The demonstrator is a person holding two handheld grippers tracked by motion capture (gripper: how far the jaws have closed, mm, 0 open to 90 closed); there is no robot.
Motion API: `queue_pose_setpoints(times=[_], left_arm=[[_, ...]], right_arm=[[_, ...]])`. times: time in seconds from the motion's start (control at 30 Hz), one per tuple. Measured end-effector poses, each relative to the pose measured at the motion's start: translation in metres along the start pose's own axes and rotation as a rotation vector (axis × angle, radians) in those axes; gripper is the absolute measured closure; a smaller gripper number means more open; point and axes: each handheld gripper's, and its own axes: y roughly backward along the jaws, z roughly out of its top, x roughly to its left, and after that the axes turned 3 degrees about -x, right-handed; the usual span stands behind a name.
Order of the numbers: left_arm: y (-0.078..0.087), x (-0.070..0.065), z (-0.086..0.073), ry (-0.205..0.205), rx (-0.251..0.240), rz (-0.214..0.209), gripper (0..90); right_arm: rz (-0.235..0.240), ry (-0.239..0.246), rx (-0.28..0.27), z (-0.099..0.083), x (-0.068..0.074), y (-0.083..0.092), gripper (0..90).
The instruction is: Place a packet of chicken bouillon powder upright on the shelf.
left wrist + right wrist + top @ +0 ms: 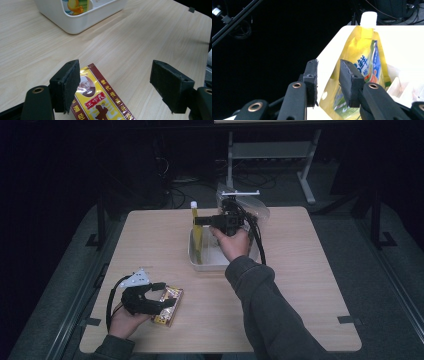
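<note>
The right gripper (199, 221), jaws slightly apart, flanks the upright yellow plastic spouted pouch (197, 237) in the white rectangular tub (200, 262), while the left gripper (167, 295) stands wide over a red-and-yellow packet (170, 307) on the wooden surface (300, 285).

Yellow spouted pouch (362, 62) upright in white bin (200, 262); red-yellow packet (100, 102) flat on table.

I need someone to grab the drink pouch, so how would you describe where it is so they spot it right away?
On the wooden table, find the white tub near the far edge. The drink pouch stands upright against its left wall: bright yellow with a white screw cap, the tallest thing there.
</note>
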Motion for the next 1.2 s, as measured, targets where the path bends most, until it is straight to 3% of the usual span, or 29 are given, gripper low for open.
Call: queue_pose_setpoints(times=[0.63, 1.2], left_arm=[[-0.003, -0.003, -0.006, 0.000, 0.020, 0.047, 19.4], [-0.002, -0.011, -0.014, 0.001, 0.034, 0.082, 17.4]], right_arm=[[0.077, 0.004, 0.032, -0.011, 0.002, 0.026, 56.2], [0.089, 0.014, 0.072, -0.032, -0.008, 0.054, 50.8]])
